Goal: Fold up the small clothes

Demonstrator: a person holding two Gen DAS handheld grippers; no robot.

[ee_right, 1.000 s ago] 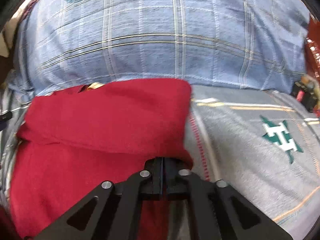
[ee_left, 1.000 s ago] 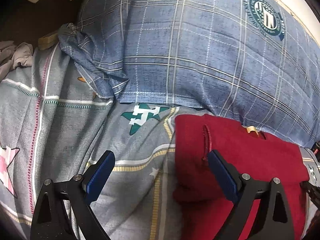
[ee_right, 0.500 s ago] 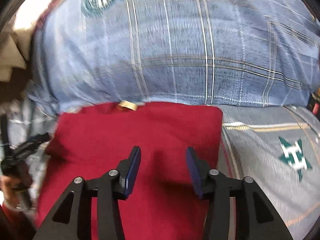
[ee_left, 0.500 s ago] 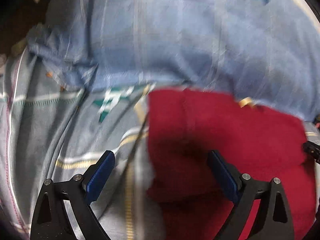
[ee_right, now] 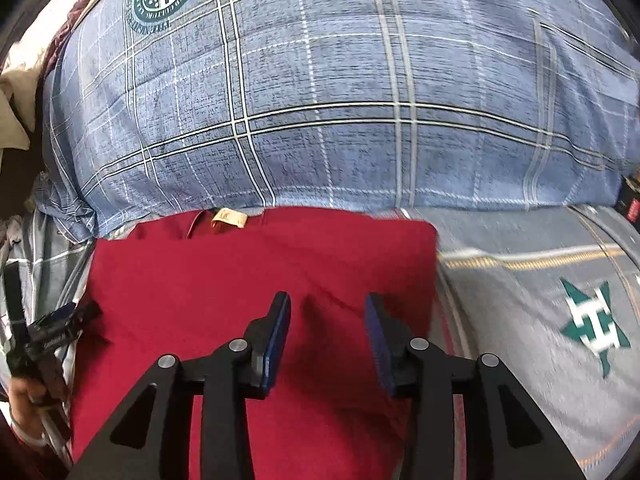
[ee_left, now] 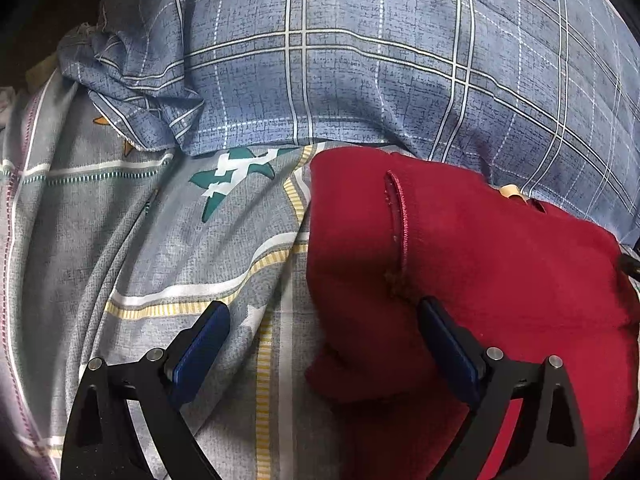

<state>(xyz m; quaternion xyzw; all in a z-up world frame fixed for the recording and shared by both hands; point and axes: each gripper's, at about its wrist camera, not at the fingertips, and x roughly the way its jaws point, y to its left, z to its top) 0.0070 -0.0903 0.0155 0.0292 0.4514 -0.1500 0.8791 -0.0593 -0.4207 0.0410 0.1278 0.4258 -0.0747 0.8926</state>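
Released since clamping: right gripper (ee_right: 326,316) now parted, left gripper (ee_left: 324,328) wide, empty. Fold laid; next, red garment (ee_right: 240,280) edge at nine o'clock.

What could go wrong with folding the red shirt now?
1. Both grippers, left and right, are open, so nothing holds the red shirt; its loose folded flap could slip open.
2. The bedsheet underneath is wrinkled, so a finger reaching for the shirt's edge might pinch sheet too.
3. The blue pillow touches the shirt's far edge and may catch it.
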